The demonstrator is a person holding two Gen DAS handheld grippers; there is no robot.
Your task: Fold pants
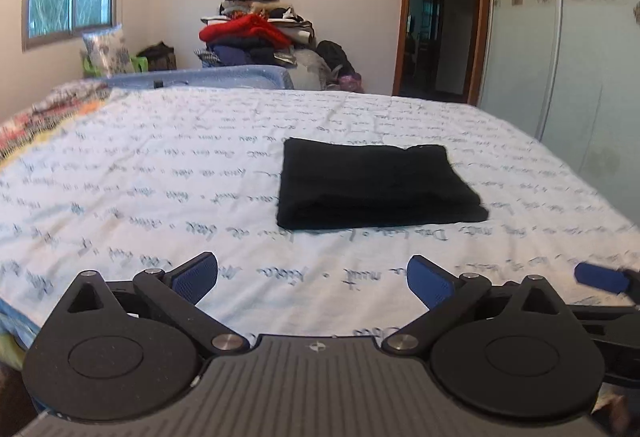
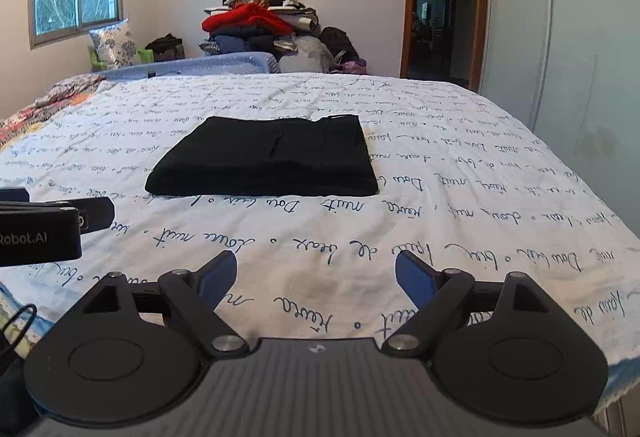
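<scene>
While the black pants (image 1: pixel 378 187) lie folded into a flat rectangle at the centre of the frame on the bed (image 1: pixel 160 165), both tools sit low in the foreground, well short of them. Across the left hand-held gripper (image 1: pixel 312 279) the blue pads stand wide apart with nothing between them. At the bottom of its own view, the right hand-held gripper (image 2: pixel 316 277) is likewise spread wide and empty. A clothes pile (image 2: pixel 260 25) rises behind the bed.
</scene>
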